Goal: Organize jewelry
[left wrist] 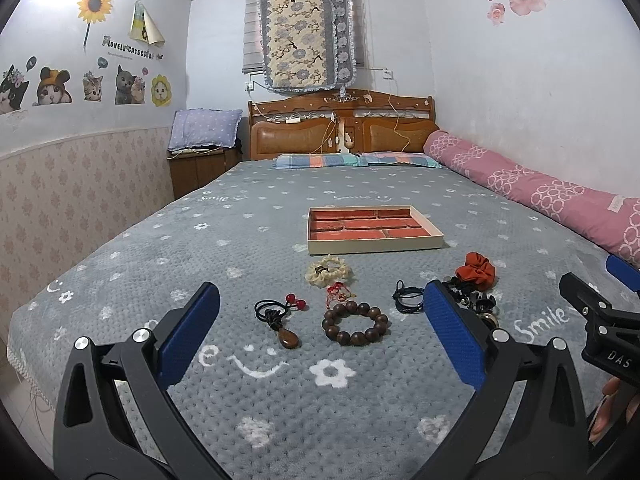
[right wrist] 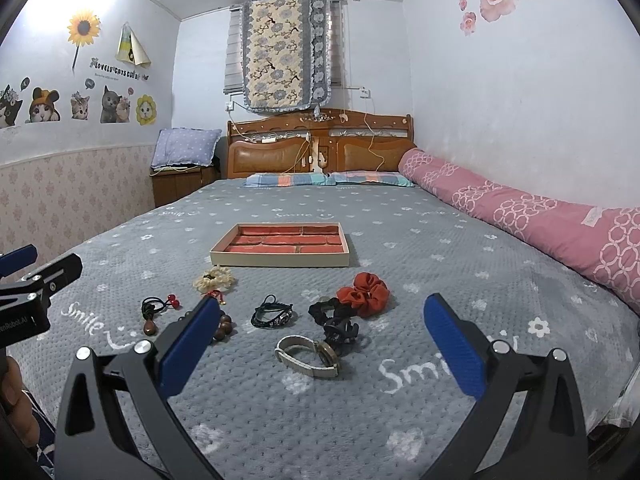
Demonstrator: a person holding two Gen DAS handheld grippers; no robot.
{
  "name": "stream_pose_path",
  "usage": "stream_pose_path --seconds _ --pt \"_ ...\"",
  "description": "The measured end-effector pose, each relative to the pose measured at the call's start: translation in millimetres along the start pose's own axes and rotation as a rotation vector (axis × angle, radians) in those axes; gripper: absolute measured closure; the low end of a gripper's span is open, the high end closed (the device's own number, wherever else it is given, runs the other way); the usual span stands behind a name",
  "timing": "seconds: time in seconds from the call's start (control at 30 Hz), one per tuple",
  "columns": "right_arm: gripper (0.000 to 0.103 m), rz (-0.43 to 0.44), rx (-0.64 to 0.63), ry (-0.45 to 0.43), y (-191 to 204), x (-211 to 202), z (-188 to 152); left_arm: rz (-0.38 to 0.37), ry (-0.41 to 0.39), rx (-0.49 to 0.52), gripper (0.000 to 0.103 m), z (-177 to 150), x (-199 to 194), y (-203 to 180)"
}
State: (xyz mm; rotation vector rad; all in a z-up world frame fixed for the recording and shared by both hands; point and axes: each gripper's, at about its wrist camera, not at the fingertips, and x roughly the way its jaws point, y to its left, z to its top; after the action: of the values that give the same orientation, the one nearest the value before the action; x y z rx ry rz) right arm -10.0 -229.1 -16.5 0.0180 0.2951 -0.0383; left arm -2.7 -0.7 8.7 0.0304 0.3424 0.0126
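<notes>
Left wrist view showed both tools, left tool [left wrist: 322,330] and right tool [right wrist: 322,334], spread and empty; nothing was yet in the shallow red-lined tray [left wrist: 375,242], so picking the brown wooden bead bracelet [left wrist: 355,323] seemed next.

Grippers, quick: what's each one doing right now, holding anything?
Left hand-held gripper: open, holding nothing, above the bead bracelet.
Right hand-held gripper: open, holding nothing, above the watch.

From my left camera, the right finger [left wrist: 454,334] hides most of the watch [left wrist: 490,318] and black clip [left wrist: 482,302]. From my right camera, the left finger [right wrist: 190,350] covers part of the bead bracelet [right wrist: 222,326]. The pink bolster [right wrist: 560,224] runs off the frame's right edge. The tray [right wrist: 280,258] compartments are too shallow for me to tell apart.
</notes>
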Motion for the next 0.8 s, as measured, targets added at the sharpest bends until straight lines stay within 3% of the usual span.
stream_pose_path --seconds 0.8 --pt "0.003 -0.004 0.007 0.013 -2.8 -1.1 -7.9 0.000 -0.001 0.002 0.005 -3.2 -1.9 -3.5"
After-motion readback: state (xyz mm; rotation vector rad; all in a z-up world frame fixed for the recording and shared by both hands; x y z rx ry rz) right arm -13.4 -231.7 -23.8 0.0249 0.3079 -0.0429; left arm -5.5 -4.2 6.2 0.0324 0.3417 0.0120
